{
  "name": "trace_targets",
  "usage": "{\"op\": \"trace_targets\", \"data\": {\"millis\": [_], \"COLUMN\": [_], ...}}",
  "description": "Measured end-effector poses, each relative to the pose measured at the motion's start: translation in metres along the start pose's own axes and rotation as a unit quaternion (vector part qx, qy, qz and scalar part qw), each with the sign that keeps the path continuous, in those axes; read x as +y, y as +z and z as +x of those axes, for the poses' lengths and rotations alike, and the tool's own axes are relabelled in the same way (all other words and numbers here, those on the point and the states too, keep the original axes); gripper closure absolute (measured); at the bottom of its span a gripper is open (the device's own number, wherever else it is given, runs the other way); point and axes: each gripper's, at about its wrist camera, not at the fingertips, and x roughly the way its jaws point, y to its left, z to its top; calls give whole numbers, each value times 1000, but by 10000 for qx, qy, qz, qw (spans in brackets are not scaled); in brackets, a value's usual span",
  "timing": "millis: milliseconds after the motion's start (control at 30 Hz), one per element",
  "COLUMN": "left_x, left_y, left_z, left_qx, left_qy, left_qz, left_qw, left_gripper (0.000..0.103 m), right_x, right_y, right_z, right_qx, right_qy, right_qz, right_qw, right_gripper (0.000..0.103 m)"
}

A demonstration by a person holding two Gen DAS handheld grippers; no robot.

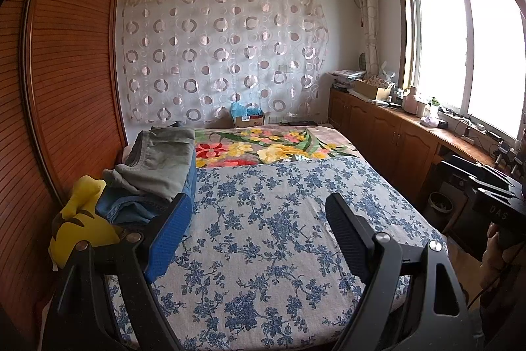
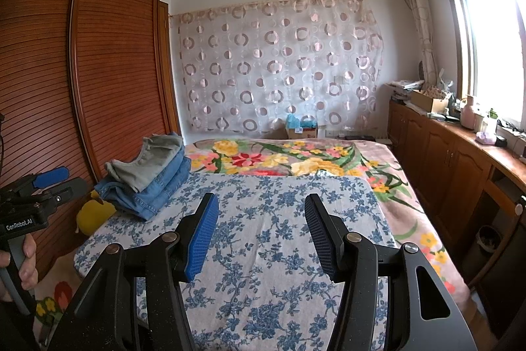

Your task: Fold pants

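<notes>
A pile of pants lies at the bed's left edge: grey pants on top of blue jeans. The right wrist view shows the same grey pants over the jeans. My left gripper is open and empty, held above the blue floral sheet, just right of the pile. My right gripper is open and empty above the sheet, right of the pile. The left gripper also shows at the left edge of the right wrist view.
A yellow plush toy sits beside the pile at the bed's left edge. A wooden slatted wardrobe stands close on the left. A floral blanket covers the far bed. Wooden cabinets with clutter run along the right under the window.
</notes>
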Motion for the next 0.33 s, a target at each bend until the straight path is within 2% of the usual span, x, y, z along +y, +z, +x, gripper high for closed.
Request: {"op": "trace_targets", "data": {"millis": [333], "left_x": [0], "left_y": [-1], "left_z": [0], "left_qx": [-1], "left_qy": [-1], "left_qz": [-4], "left_qw": [10000], "left_gripper": [19], "right_x": [0], "right_y": [0], "right_z": [0], "right_qx": [-4], "right_qy": [-1], "right_qz": [-1], "right_qw": [10000], "right_gripper": [46]}}
